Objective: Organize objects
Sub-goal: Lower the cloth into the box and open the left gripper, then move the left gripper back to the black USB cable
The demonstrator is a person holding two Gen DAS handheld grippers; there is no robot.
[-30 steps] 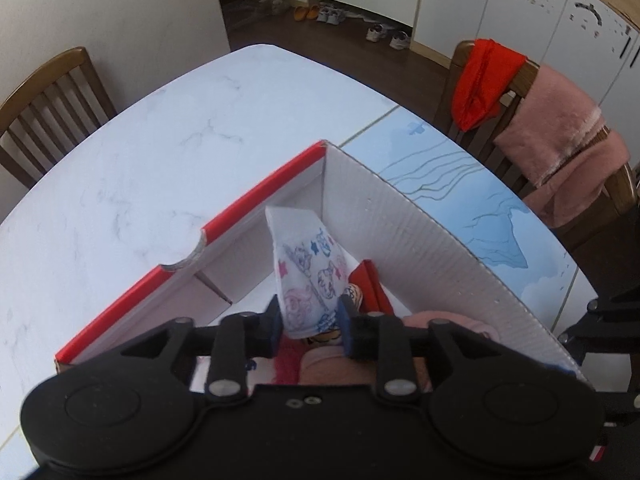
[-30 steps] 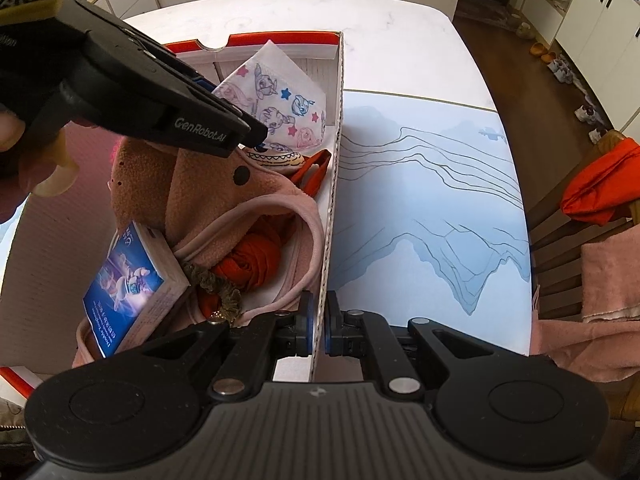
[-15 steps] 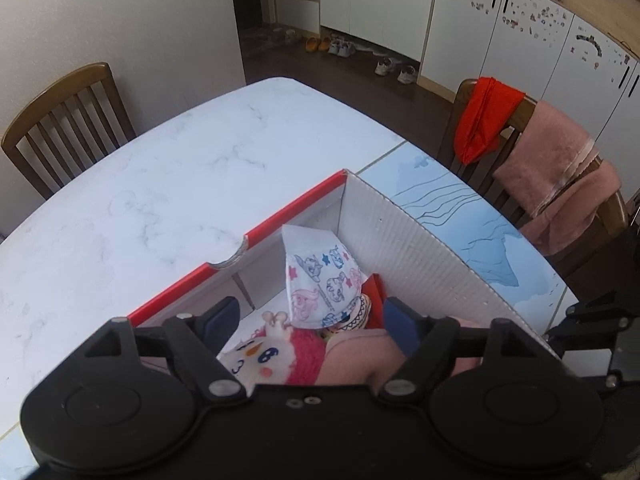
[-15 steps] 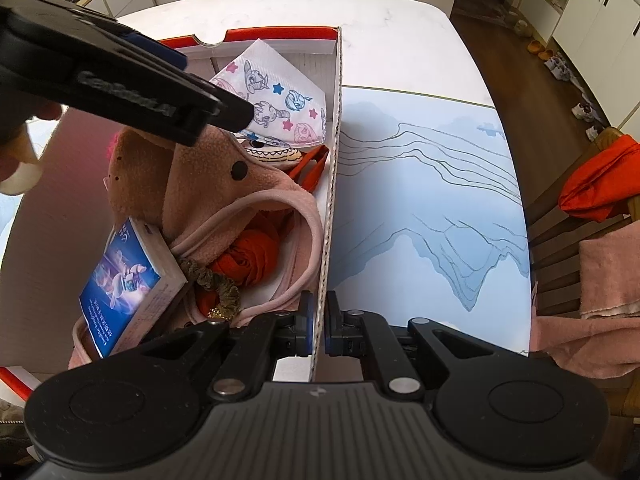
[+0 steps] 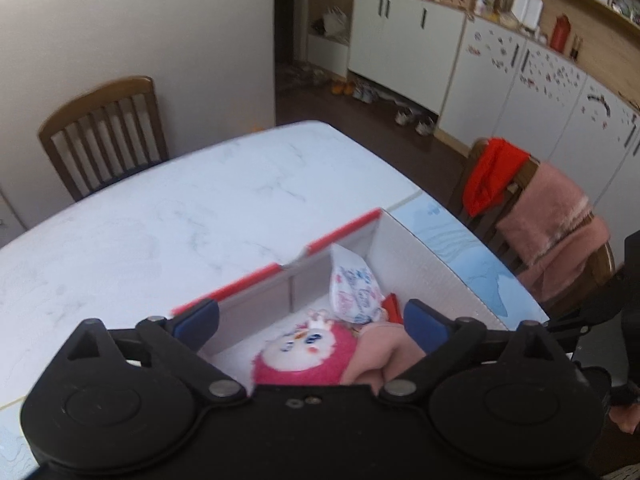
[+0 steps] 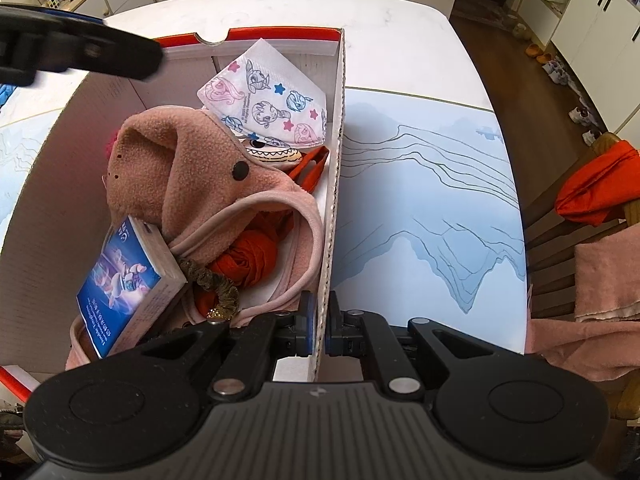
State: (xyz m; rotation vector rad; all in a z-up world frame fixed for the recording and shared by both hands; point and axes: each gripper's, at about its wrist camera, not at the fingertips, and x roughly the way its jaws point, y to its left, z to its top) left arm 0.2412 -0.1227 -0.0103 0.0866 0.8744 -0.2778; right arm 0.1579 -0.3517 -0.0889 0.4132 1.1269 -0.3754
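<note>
A white box with a red rim [image 6: 335,184] stands on the table. Inside lie a cartoon-print mask [image 6: 266,96], a pink fleece hat [image 6: 180,160], a blue card box [image 6: 128,276], an orange cloth [image 6: 248,258] and a scrunchie. My right gripper [image 6: 319,322] is shut on the box's right wall. My left gripper [image 5: 310,324] is open and empty above the box's left side; it also shows in the right wrist view [image 6: 80,56]. In the left wrist view I see the mask [image 5: 354,288] and a pink plush toy [image 5: 308,354] in the box [image 5: 420,256].
A blue mountain-print mat [image 6: 428,184] covers the table right of the box. White marble table [image 5: 160,220] lies beyond. Wooden chairs stand around, one draped with red cloth [image 5: 488,172] and a pink towel [image 5: 548,224].
My left gripper let go of the mask, opened wide and lifted up and back to the left. The mask now rests in the box's far corner. My right gripper kept hold of the wall.
</note>
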